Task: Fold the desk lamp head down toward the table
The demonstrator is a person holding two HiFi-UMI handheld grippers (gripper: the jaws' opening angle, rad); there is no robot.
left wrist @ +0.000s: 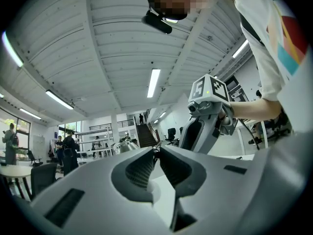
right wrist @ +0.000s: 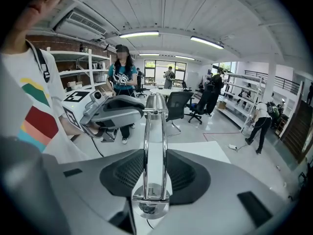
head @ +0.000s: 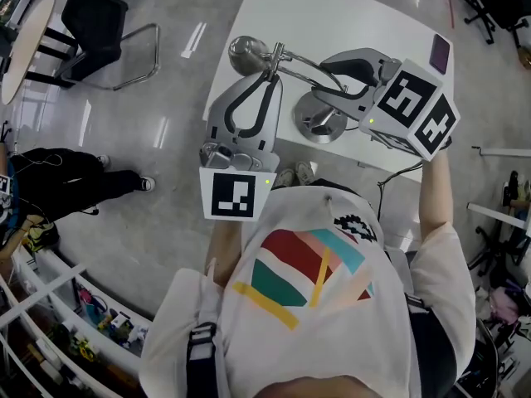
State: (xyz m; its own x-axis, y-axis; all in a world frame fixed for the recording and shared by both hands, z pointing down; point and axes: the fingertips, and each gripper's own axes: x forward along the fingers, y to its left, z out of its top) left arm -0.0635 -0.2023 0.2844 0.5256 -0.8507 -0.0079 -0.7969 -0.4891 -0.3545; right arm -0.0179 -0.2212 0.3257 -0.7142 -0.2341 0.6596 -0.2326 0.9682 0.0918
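A chrome desk lamp stands on the white table [head: 348, 15], with its round base [head: 319, 123] near the table's front edge. Its head [head: 245, 52] reaches out to the left over the table's edge. My left gripper [head: 272, 69] is pinched on the thin neck just behind the head; in the left gripper view the tips [left wrist: 157, 150] meet on a chrome piece, with the lamp head [left wrist: 124, 147] beyond. My right gripper [head: 329, 71] is shut on the lamp's arm, and in the right gripper view [right wrist: 152, 153] its pads press both chrome rods [right wrist: 152, 131].
A purple object [head: 440, 52] lies at the table's far right corner. A black chair [head: 99, 15] and a round table [head: 25, 40] stand on the floor to the left. Shelving [head: 66, 322] runs along the lower left. Several people [right wrist: 122, 75] stand farther off.
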